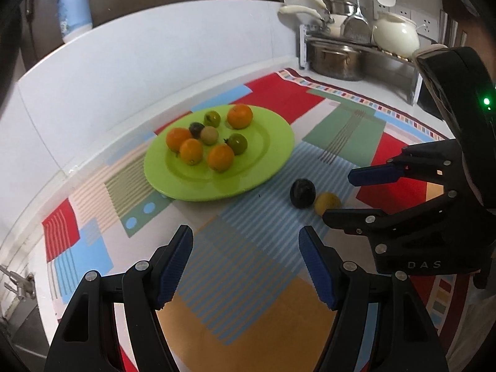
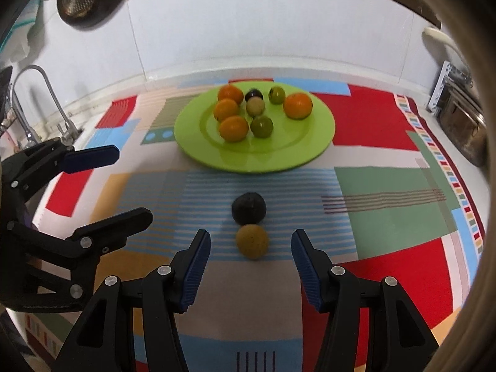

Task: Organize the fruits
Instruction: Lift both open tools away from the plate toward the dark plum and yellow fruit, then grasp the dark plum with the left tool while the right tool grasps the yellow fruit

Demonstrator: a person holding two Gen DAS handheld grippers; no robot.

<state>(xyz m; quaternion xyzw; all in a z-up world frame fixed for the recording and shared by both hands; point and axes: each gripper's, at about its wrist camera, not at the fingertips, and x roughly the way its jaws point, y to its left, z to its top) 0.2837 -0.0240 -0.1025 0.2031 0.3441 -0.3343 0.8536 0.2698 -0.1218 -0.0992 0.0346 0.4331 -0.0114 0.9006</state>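
Note:
A green plate (image 1: 266, 161) (image 2: 310, 142) on the patterned mat holds several oranges, green fruits, a tan one and a dark one. Two loose fruits lie on the mat in front of it: a dark plum (image 1: 302, 192) (image 2: 248, 208) and a yellow-tan fruit (image 1: 326, 202) (image 2: 252, 241) touching it. My right gripper (image 2: 250, 241) is open, its fingers on either side of the yellow-tan fruit without touching it; it also shows in the left wrist view (image 1: 338, 195). My left gripper (image 1: 245, 237) is open and empty over the mat, left of the loose fruits; it also shows in the right wrist view (image 2: 133, 184).
A white wall runs behind the plate. A rack (image 1: 356, 46) with steel pots, a cream pot and utensils stands at the back right. A tap (image 2: 46, 102) and sink are at the left edge. A blue-and-white bottle (image 1: 73, 6) stands on the ledge.

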